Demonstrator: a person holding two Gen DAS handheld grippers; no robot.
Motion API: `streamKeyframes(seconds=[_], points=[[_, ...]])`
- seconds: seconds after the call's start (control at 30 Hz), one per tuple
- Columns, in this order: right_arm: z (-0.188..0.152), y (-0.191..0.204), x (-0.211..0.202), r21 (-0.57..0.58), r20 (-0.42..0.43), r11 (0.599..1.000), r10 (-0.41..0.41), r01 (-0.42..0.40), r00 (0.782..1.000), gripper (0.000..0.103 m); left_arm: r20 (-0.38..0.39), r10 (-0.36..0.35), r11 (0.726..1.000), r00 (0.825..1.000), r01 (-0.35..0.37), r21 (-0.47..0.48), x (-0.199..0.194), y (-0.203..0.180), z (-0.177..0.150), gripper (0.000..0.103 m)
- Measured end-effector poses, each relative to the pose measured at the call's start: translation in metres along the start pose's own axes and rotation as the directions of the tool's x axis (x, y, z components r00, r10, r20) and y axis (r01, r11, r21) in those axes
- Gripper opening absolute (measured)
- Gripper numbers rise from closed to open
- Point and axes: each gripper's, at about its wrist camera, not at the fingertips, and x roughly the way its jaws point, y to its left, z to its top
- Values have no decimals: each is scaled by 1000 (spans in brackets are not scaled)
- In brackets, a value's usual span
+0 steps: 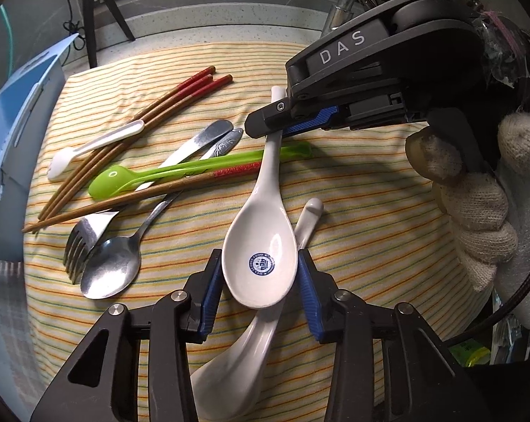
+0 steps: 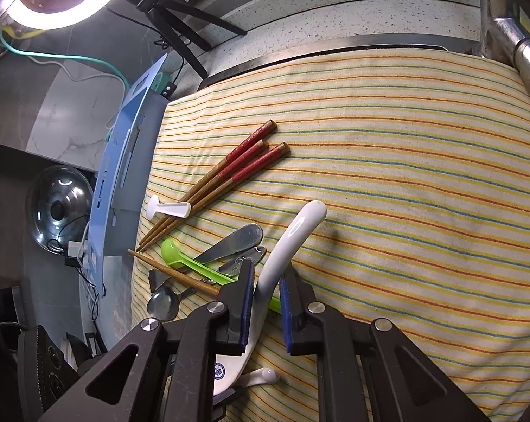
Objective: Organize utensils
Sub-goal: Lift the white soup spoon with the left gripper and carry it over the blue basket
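A striped cloth [image 2: 388,161] in yellow, orange, green and blue covers the worktop. Beyond its far edge runs a speckled stone ledge [image 2: 335,24]. A blue plastic panel [image 2: 124,161] stands on edge along the cloth's left side. A black tripod [image 1: 92,10] stands past the far left corner, near a glowing ring light [image 2: 53,10]. A steel pot lid [image 2: 59,207] lies lower left, and a metal pipe [image 2: 521,49] crosses the far right corner.

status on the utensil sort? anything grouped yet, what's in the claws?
Done: little; only three red-tipped chopsticks lie side by side. In hand: the white ceramic spoon, bowl between the left claw pads, handle pinched by the right claw. A second ceramic spoon lies under it. Left: fourth chopstick, green spoon, fork, metal spoon and small white spoon, still jumbled on the striped cloth.
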Motion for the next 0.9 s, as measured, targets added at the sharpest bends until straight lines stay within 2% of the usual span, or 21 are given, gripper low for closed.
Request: streamKeyframes(seconds=[0.53,0.9], points=[[4,24,-20,-35,35,999,3,-2,999,12,51,-31,999,998,33,-25,-20,18,8,39],[19,79,-18,-86,49,996,41,-37,998,10,109,-7,998,994,14,-62,-40,61,15,39]])
